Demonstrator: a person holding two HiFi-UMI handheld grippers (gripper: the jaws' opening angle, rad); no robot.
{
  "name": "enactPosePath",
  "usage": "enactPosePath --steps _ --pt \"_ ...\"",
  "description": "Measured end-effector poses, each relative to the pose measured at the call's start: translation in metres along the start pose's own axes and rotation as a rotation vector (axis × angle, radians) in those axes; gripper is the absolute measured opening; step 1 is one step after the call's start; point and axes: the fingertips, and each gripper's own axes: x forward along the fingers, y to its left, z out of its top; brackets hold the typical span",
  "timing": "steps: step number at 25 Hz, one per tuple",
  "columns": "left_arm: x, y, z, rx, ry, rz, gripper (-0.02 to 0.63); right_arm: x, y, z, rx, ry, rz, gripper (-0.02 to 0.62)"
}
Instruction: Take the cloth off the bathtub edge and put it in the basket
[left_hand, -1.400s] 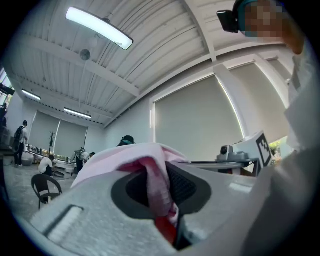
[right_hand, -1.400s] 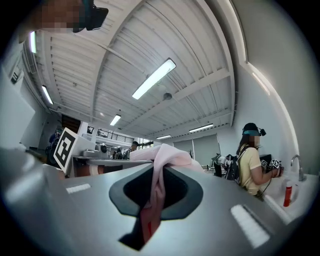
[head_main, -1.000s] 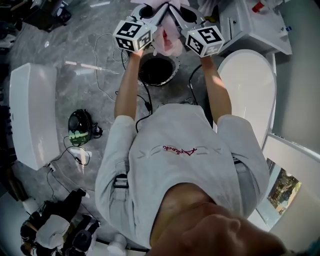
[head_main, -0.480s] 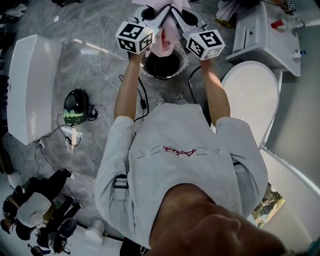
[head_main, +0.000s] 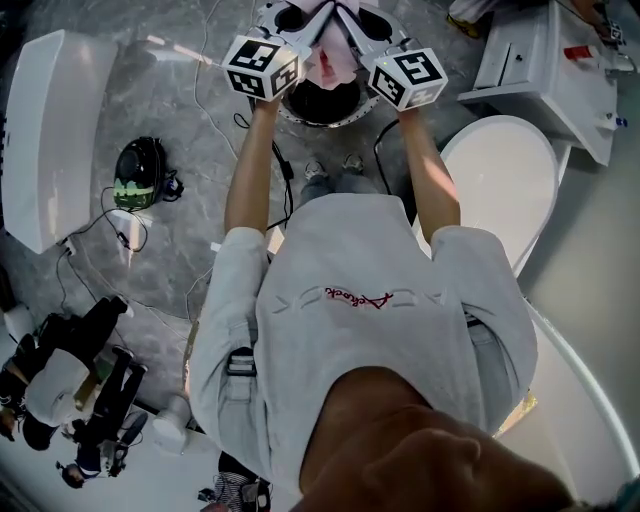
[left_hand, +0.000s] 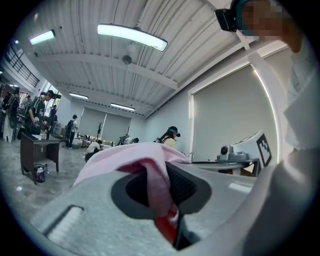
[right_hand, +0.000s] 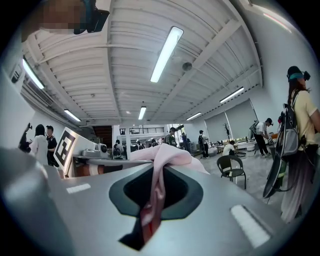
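The left hand-held gripper (left_hand: 162, 195) and right hand-held gripper (right_hand: 152, 195) each pinch the pink cloth (head_main: 332, 65) over the basket (head_main: 300, 112); shirt script (head_main: 350, 299) illegible.

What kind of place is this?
Looks like a mock bathroom set up inside a large open hall. The head view shows a toilet and marble-look floor; the gripper views show a high ceiling with strip lights and people around.

Our right gripper (right_hand: 157, 190) is closed on the pink cloth (right_hand: 169, 155), which bunches above the jaws. Behind it, we see a chair (right_hand: 231, 171) and a standing person (right_hand: 299, 125).
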Motion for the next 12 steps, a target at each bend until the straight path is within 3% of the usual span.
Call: enactPosePath --steps 12 --pt "-0.005 0.024 -0.121 -0.186 0.113 0.057 0.055 0.011 -0.009 -0.121 0.129 0.191 0.022 0.023"
